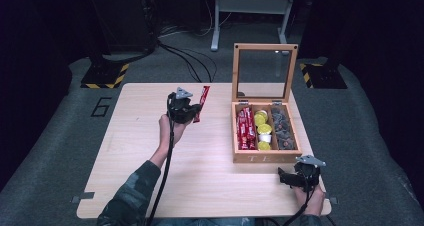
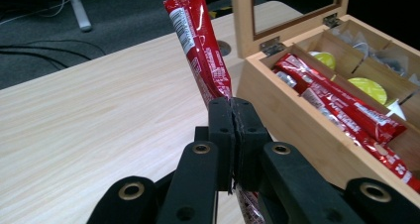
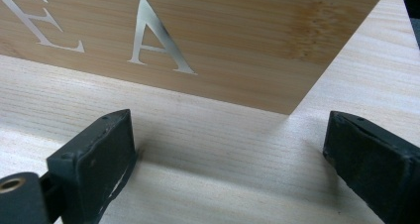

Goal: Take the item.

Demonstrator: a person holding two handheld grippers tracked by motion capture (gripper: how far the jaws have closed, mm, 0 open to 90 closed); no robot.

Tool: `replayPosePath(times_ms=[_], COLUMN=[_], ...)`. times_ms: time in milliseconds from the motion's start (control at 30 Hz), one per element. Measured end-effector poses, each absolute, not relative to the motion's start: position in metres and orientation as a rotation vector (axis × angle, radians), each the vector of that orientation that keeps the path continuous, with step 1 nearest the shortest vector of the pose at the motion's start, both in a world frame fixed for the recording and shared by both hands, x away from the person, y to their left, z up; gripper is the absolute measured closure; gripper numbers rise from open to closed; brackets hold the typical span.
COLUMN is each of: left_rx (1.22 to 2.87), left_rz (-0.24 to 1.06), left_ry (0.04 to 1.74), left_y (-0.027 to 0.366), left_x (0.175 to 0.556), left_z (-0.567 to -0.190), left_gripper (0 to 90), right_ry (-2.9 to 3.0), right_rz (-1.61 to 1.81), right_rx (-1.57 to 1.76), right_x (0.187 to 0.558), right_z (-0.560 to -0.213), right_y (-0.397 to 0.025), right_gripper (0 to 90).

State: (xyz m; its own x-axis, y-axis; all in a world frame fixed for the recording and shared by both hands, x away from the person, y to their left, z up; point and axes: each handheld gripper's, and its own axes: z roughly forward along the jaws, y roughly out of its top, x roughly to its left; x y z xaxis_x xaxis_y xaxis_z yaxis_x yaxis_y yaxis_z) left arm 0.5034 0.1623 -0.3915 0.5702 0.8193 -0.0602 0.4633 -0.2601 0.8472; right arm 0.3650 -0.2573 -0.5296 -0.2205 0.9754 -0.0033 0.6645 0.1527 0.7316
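Observation:
A long red stick packet (image 2: pixel 200 50) stands up from my left gripper (image 2: pixel 233 105), whose jaws are shut on its lower part. In the high view the left gripper (image 1: pixel 193 111) holds the packet (image 1: pixel 202 98) above the table, left of the open wooden tea box (image 1: pixel 267 156). The box's left compartment holds several more red packets (image 2: pixel 341 107). My right gripper (image 3: pixel 233 149) rests on the table with its jaws wide open and nothing between them, facing the box's lettered front wall (image 3: pixel 223 30). From above, the right gripper (image 1: pixel 286 177) sits by the box's front right corner.
The box's glass lid (image 1: pixel 264 73) stands upright at the back. Yellow capsules (image 1: pixel 262 128) fill the middle compartment and dark grey sachets (image 1: pixel 282 128) the right one. The wooden table (image 1: pixel 150 151) has bare room at left and front. A metal stand (image 1: pixel 250 6) is on the floor behind.

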Motion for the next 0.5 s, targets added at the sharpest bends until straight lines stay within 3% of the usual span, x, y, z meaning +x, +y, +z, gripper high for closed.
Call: replayPosePath(times_ms=[500], left_rx=[1.864], left_rz=[0.524], left_ry=[1.088], left_y=[0.195], left_x=[0.504], left_z=[-0.395], left_gripper=[88.0], right_ry=[1.95], right_rz=[0.845], right_rx=[1.562], right_x=[0.365], right_z=[-0.53], right_y=[-0.258], right_gripper=[4.9])
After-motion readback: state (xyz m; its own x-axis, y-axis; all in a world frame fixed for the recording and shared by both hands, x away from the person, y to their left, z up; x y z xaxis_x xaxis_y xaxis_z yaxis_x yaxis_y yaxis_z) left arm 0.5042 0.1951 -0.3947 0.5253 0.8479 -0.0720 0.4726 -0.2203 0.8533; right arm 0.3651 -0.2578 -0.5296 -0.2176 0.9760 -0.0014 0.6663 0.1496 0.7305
